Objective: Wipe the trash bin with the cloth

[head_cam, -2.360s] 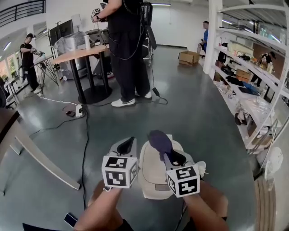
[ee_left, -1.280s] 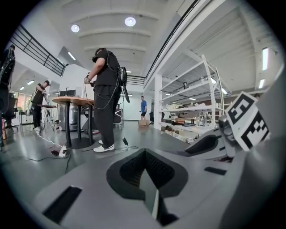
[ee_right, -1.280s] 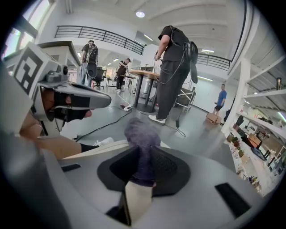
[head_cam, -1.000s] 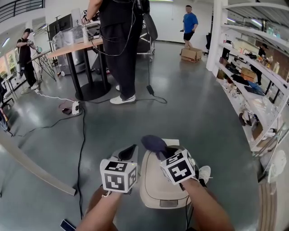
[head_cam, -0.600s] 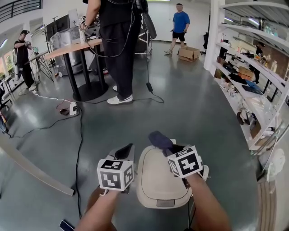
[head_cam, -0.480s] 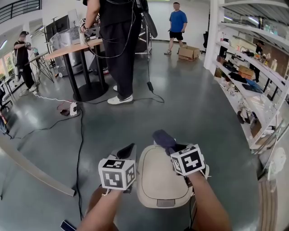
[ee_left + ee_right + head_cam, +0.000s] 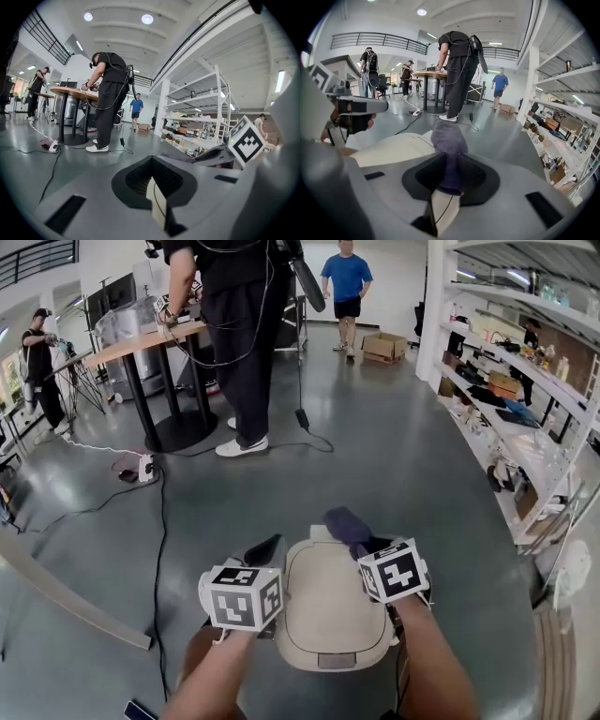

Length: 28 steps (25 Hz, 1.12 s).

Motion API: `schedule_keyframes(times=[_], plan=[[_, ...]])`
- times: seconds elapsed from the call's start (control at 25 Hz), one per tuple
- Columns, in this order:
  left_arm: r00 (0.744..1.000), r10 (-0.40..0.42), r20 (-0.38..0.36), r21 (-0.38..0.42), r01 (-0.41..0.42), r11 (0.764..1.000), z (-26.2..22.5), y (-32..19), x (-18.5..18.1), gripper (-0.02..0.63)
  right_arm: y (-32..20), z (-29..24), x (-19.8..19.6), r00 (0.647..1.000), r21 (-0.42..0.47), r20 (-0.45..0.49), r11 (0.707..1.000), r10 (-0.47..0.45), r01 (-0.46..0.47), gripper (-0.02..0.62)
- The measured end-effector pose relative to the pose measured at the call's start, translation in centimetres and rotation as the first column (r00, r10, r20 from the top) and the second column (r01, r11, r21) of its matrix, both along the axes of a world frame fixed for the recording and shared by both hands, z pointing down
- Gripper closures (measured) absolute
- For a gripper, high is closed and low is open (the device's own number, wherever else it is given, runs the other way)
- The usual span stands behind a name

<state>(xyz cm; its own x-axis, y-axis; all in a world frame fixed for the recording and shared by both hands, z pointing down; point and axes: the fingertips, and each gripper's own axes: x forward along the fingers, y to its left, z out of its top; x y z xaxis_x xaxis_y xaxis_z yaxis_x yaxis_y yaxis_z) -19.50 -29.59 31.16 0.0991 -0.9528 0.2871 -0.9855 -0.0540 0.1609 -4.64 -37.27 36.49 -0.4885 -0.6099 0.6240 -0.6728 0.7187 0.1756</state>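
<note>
A beige trash bin with a closed lid [image 7: 323,610] stands on the floor right below me. My right gripper [image 7: 364,542] is shut on a purple cloth [image 7: 347,521], which rests at the lid's far right corner. The right gripper view shows the cloth [image 7: 447,140] sticking up out of the jaws above the lid [image 7: 391,150]. My left gripper [image 7: 265,549] hovers beside the bin's left edge, shut and holding nothing. In its own view the left gripper [image 7: 152,176] points out over the floor, with the right gripper's marker cube [image 7: 246,140] at the right.
A person in black [image 7: 239,324] stands at a round table [image 7: 155,343] ahead. Cables [image 7: 159,512] and a power strip [image 7: 145,468] lie on the grey floor at the left. White shelving [image 7: 525,399] lines the right side. A person in blue [image 7: 347,287] walks near a cardboard box [image 7: 380,346].
The right gripper has slid the cloth from the lid's middle toward its far right corner. The left gripper has stayed beside the bin. The person in blue has walked closer.
</note>
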Motion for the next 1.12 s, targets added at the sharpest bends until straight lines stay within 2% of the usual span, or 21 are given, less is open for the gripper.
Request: schedule_keyframes(times=[0.24,0.48,0.68,0.84,1.12], plan=[[0.999,-0.006,0.036,0.001,0.006,1.000,-0.1,0.0,-0.2,0.609,-0.3,0.4,1.4,0.999,-0.021,0.004,0.999,0.036,-0.036,0.511],[1.000,-0.002,0.002,0.001,0.002,1.000,-0.2,-0.1,-0.3,0.609,-0.7,0.5,2.6,0.998,-0.038,0.021,0.997,0.064,-0.063,0.511],[1.000,-0.010,0.011,-0.004,0.010,1.000,-0.2,0.1,-0.7,0.609,-0.5,-0.8,2.7,0.997,0.009,0.037,0.997,0.072,-0.072,0.511],[1.000,-0.015,0.007,-0.001,0.015,1.000,-0.2,0.2,-0.8,0.609,0.3,-2.3,1.6,0.996,0.045,0.079,0.998,0.036,-0.040,0.511],[1.000,-0.016,0.021,0.005,0.016,1.000,-0.3,0.6,-1.5,0.609,4.5,-3.5,-3.4,0.988,0.067,0.109,0.992,-0.110,0.103,0.511]])
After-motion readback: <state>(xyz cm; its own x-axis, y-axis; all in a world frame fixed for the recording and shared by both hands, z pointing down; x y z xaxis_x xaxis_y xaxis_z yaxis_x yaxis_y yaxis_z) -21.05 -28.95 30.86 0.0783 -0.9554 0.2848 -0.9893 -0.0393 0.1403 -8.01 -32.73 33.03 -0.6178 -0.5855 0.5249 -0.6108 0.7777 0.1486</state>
